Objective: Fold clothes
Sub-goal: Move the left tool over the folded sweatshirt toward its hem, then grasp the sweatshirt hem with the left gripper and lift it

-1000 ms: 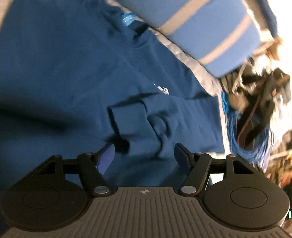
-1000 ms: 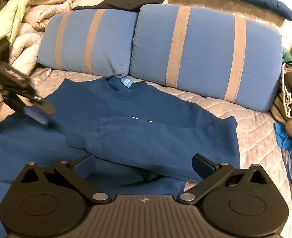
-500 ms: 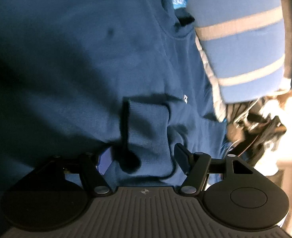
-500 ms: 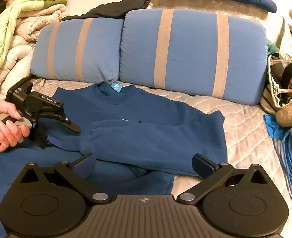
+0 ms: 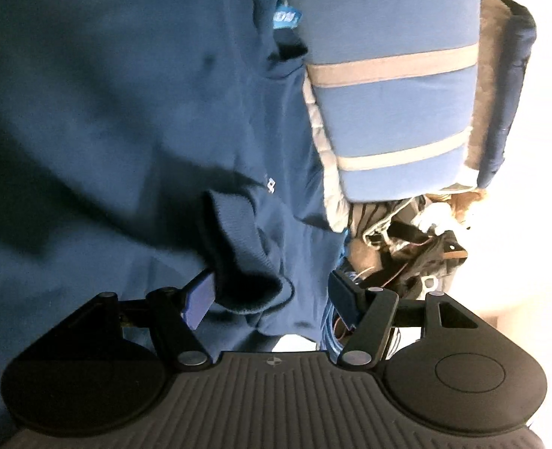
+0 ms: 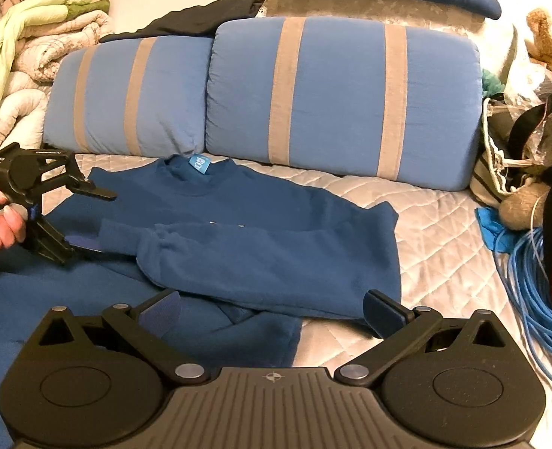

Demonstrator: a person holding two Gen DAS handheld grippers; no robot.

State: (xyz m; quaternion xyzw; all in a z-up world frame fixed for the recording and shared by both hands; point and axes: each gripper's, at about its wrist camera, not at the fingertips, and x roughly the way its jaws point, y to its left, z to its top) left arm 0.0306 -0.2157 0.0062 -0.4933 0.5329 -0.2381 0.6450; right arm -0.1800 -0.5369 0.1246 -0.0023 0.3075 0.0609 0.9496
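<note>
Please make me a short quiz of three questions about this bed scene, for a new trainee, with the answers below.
1. Which part of the blue sweatshirt lies between the fingers of the left gripper?
2. What lies coiled at the right of the quilted bed cover? A. a blue cable; B. a green hose; C. a yellow tape measure.
3. True or false: the right gripper is shut on the sweatshirt's hem.

Key: 1. the sleeve cuff; 2. A; 3. false, its jaws stand open and hold nothing.
</note>
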